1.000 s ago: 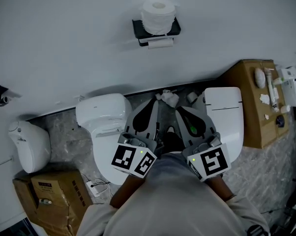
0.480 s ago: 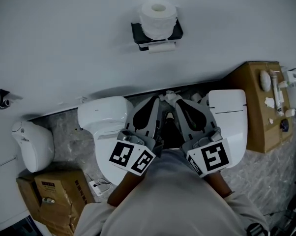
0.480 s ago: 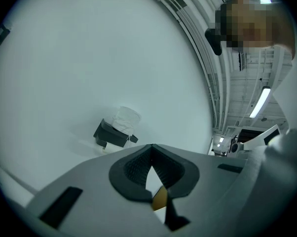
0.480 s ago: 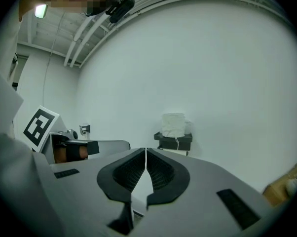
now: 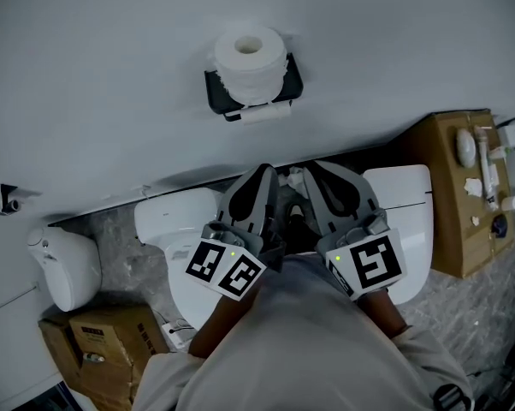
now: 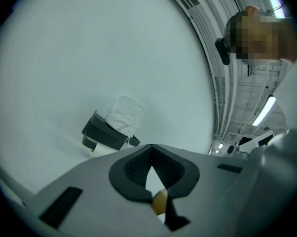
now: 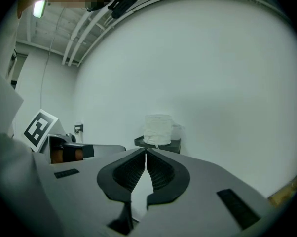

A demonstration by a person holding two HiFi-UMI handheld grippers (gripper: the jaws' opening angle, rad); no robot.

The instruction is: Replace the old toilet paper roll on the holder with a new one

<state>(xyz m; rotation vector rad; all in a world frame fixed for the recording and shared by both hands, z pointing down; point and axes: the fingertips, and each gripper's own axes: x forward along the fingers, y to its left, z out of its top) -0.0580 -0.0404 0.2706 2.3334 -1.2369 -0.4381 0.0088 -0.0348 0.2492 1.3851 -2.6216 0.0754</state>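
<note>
Nearest are the left gripper (image 5: 264,178) and the right gripper (image 5: 316,174), side by side and pointing to 12 o'clock in the head view. Each one has its jaws pressed together, with nothing between them. Below them stand a white toilet (image 5: 176,217) at 9 o'clock and a second toilet (image 5: 405,202) at 3 o'clock. Farther, at 12 o'clock on the white wall (image 5: 95,75), is the black holder (image 5: 215,95). A full toilet paper roll (image 5: 249,58) stands upright on its shelf. A thinner white roll (image 5: 262,114) lies horizontal at the holder's 6 o'clock edge.
</note>
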